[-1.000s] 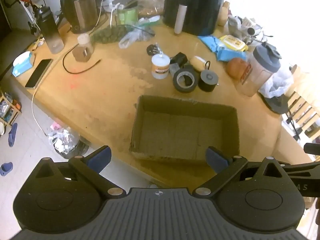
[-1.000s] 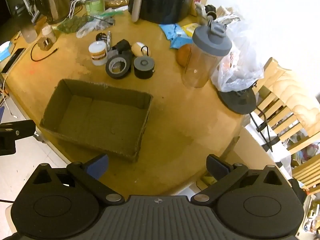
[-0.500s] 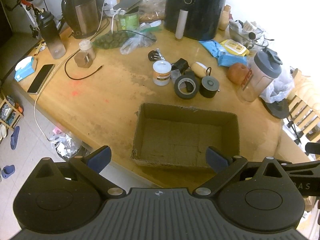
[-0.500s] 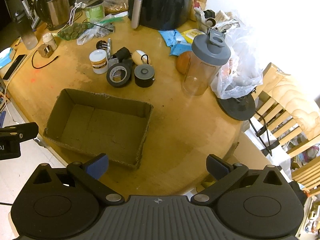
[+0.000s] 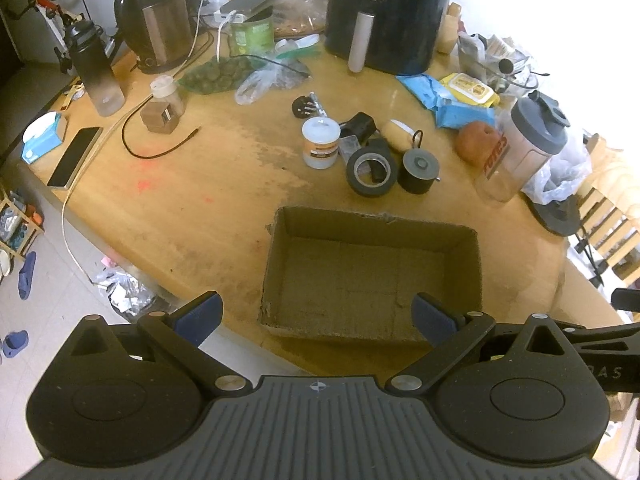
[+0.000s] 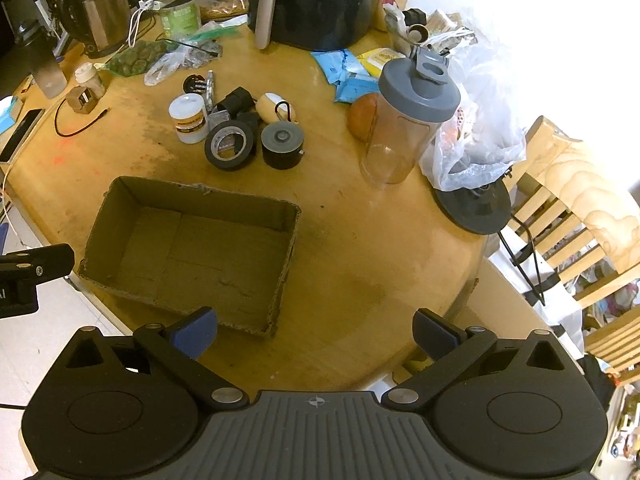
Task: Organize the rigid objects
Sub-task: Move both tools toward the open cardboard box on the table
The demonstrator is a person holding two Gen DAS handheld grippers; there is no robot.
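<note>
While both claws, left (image 5: 316, 316) and right (image 6: 314, 330), hang spread wide and empty above the worktop (image 6: 360, 280), the cardboard box (image 5: 372, 280) lies vacant; behind it cluster a tape roll (image 5: 372, 171), white jar (image 5: 321, 148) and black canister (image 5: 419, 170), beside a shaker bottle (image 6: 408, 120).

The cardboard box (image 6: 192, 248) sits open-topped at the table's (image 6: 360, 272) near edge, nothing above it. Bare tabletop runs along the box's right side. Beyond its far wall crowd a tape roll (image 6: 231, 145), black canister (image 6: 282, 145) and white jar (image 6: 188, 118); a shaker bottle (image 6: 404, 120) stands toward the right edge.
</note>
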